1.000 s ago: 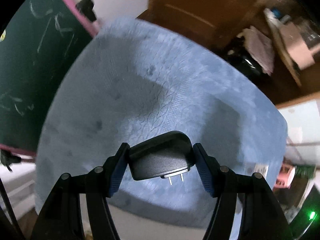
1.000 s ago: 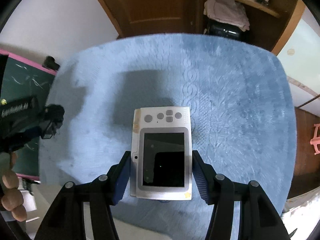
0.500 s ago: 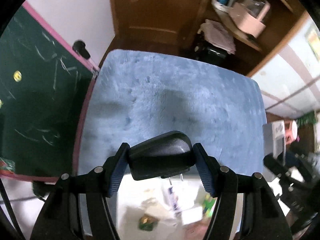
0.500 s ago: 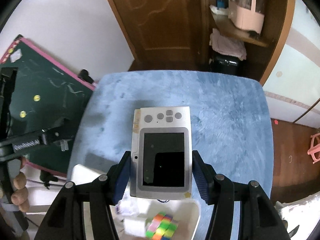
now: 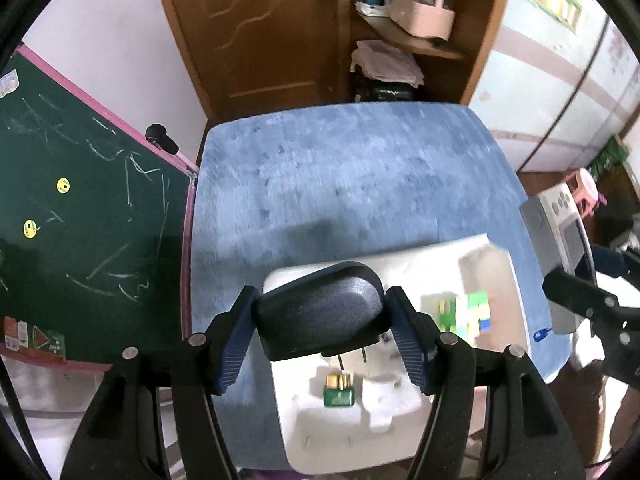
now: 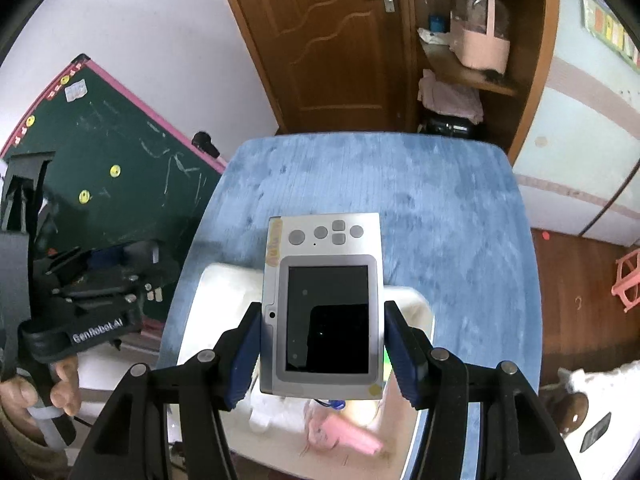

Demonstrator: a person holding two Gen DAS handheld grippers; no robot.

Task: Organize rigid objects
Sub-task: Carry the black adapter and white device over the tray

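My left gripper (image 5: pixel 322 334) is shut on a black plug adapter (image 5: pixel 320 316) with two prongs pointing down, held above a white tray (image 5: pixel 404 436). My right gripper (image 6: pixel 322 350) is shut on a silver digital camera (image 6: pixel 324 304), screen toward me, held above the same white tray (image 6: pixel 216 292). The camera also shows at the right edge of the left wrist view (image 5: pixel 556 240). In the tray lie a colourful cube (image 5: pixel 468 314), a small green item (image 5: pixel 339 390) and a pink item (image 6: pixel 352 438).
The tray sits at the near edge of a table with a blue fuzzy cover (image 5: pixel 352 172). A green chalkboard (image 5: pixel 80 208) leans at the left. A wooden door (image 6: pixel 332 40) and shelves (image 6: pixel 472 72) stand behind the table.
Both grippers have risen and pulled back from the blue table with their loads. The white tray and its contents have come into view beneath them.
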